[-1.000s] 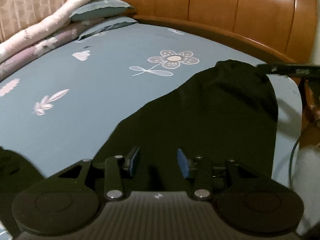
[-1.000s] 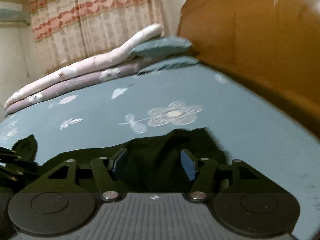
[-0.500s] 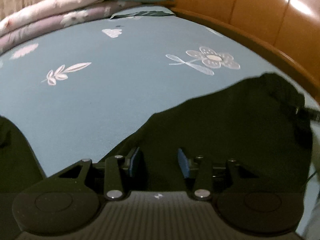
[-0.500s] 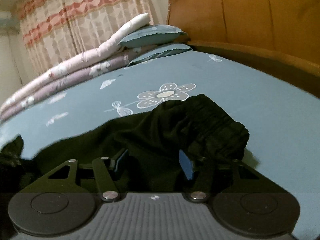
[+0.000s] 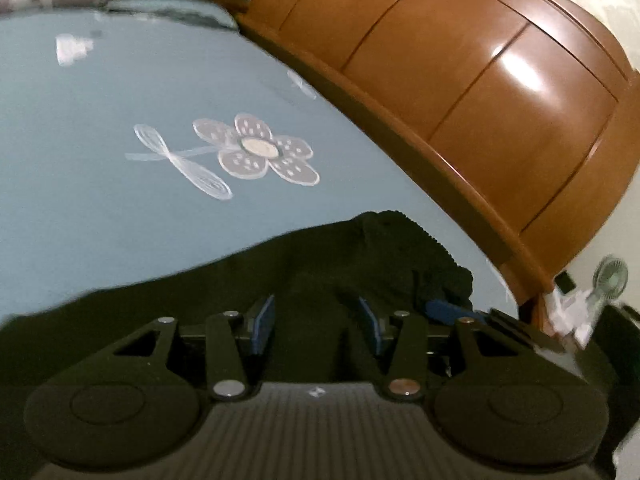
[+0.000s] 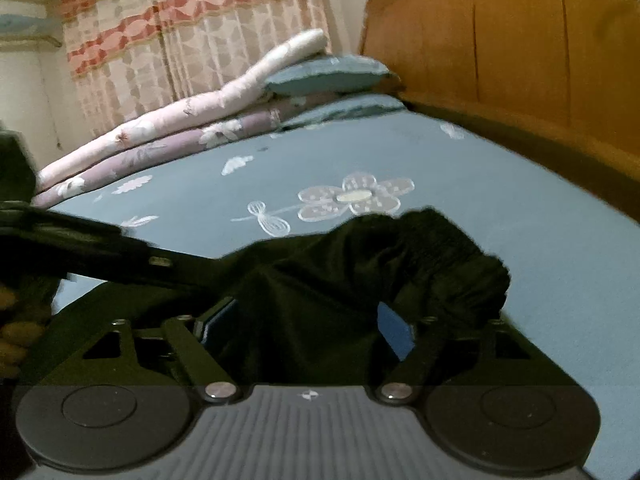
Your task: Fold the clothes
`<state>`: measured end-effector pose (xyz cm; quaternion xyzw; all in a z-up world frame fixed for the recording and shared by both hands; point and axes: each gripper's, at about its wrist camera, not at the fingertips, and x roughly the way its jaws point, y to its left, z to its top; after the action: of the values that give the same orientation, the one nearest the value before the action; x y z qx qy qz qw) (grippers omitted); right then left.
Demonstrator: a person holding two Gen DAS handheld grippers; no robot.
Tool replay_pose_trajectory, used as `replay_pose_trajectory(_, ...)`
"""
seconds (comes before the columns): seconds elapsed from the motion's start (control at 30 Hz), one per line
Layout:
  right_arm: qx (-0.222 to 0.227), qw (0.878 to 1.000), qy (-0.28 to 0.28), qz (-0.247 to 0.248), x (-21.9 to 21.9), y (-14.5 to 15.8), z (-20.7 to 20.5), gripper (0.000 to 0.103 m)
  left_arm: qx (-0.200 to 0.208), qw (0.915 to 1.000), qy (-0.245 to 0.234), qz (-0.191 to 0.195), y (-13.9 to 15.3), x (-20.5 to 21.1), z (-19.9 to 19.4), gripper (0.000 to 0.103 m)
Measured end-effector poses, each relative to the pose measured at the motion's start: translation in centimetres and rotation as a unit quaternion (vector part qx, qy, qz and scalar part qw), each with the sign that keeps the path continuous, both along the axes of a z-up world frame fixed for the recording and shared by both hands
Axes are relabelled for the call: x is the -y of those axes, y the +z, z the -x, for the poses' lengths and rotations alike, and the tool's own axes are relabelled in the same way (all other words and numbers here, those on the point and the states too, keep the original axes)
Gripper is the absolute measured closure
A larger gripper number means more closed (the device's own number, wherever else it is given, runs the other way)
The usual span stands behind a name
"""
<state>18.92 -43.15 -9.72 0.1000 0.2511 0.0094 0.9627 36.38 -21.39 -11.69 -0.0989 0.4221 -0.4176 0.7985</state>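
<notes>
A black garment [image 5: 360, 264] lies on the blue bedsheet [image 5: 100, 120], bunched near the wooden headboard [image 5: 480, 80], its ribbed, gathered edge [image 6: 452, 248] nearest the printed white flower [image 6: 352, 198]. The left gripper [image 5: 316, 322] sits low over the cloth with its blue-padded jaws spread wide, dark fabric between them but not pinched. The right gripper [image 6: 306, 326] is likewise wide apart, cloth lying loose between its pads. Folded quilts [image 6: 180, 132] and a pillow [image 6: 328, 74] rest along the far side, before a patterned curtain [image 6: 192, 32]. A small fan [image 5: 610, 282] stands beyond the bed's corner. No readable writing or brand shows anywhere.
</notes>
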Motion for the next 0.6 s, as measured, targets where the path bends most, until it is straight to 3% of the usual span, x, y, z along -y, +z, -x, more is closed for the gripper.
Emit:
replay_pose_trajectory(0.13,-0.043,0.999,-0.004,-0.002,0.8,-0.8,-0.2,0.014,-0.011,0.9993,0.037,-0.003,-2.1,0.0,-1.4,0.055)
replay_pose_trajectory(0.3,-0.063,0.998,0.008,-0.008,1.5,-1.3,0.2,0.014,-0.012,0.9982,0.055,-0.021,-0.9,0.6,-1.7,0.058)
replay_pose_trajectory(0.43,-0.029,0.999,0.009,-0.011,1.6,-0.5,1.3,0.014,0.012,0.9993,0.023,0.027,1.7,1.6,-0.6,0.053)
replay_pose_trajectory(0.6,0.044,0.997,-0.027,-0.059,3.7,0.9,3.5,0.014,0.035,0.9992,0.007,0.019,2.6,3.9,0.1,0.052)
